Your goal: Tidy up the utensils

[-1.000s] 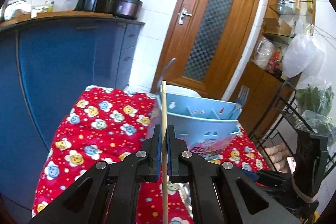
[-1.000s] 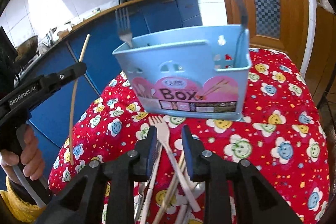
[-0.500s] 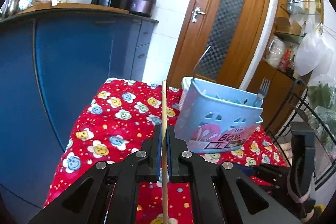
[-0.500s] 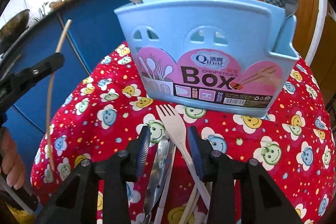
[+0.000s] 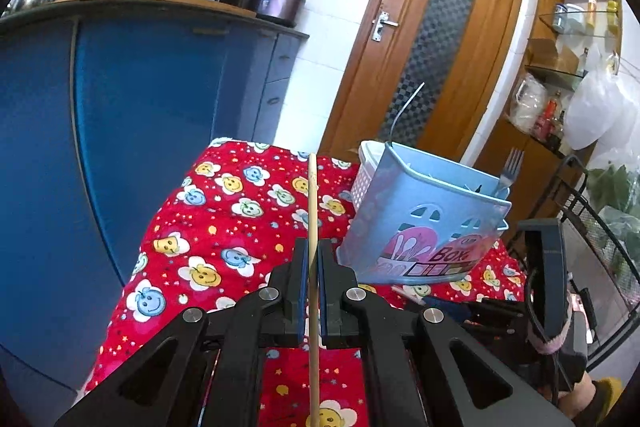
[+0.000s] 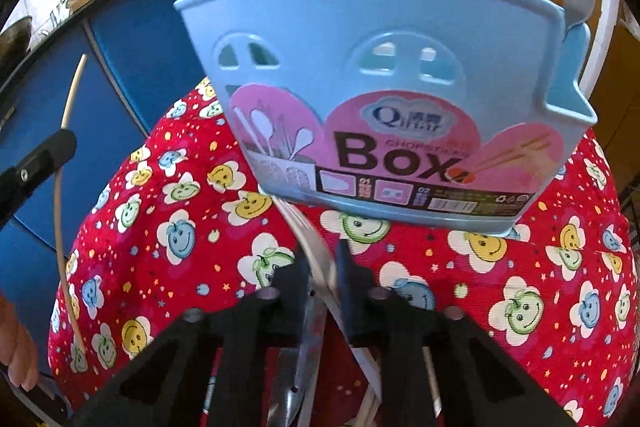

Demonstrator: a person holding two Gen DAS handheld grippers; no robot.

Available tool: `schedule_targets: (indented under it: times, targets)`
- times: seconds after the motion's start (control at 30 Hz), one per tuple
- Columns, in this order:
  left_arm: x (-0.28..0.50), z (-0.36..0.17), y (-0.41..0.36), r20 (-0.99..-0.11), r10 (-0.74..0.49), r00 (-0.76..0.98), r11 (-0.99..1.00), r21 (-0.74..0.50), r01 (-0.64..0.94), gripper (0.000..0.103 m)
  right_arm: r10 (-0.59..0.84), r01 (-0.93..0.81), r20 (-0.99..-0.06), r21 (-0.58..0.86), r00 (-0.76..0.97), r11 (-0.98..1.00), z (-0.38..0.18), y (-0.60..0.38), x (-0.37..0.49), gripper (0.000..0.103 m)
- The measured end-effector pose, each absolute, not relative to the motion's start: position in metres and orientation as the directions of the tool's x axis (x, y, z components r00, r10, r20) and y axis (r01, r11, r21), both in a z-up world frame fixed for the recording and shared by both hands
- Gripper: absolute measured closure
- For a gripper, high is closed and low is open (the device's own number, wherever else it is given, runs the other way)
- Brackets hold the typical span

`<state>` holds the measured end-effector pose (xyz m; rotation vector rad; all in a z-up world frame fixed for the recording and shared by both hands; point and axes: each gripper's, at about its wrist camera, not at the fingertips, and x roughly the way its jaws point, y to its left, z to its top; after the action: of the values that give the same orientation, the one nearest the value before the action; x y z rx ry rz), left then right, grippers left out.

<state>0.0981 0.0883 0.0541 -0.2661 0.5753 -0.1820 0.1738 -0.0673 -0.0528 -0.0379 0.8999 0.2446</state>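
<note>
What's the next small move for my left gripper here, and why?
Probably lift the chopstick toward the blue utensil box and lower it in: the left gripper is shut on it, and the box stands to its right with forks already inside.

A pale wooden chopstick [image 5: 313, 211] stands upright left of the blue utensil box [image 5: 424, 223], which holds forks [image 5: 508, 167].

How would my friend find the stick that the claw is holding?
Find the table with the red smiley-flower cloth, then the blue box standing on it. Left of the box, the left claw pinches a chopstick. It is thin, pale wood and points up, unlike the metal forks in the box.
</note>
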Motion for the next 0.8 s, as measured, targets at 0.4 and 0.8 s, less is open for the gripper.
schedule_targets:
  times: [0.4, 0.8]
  targets:
    - [0.095, 0.059, 0.073, -0.504, -0.261, 0.823, 0.949, -0.291, 0.122, 0.099, 0.266, -0.241, -0.675, 0.133, 0.688, 0.961, -0.02, -0.093, 0.138, 0.097]
    - [0.091, 0.086, 0.041, -0.454, -0.294, 0.841, 0.945, -0.27, 0.184, 0.099, 0.375, -0.281, -0.487, 0.256, 0.789, 0.925, 0.036, -0.134, 0.102, 0.097]
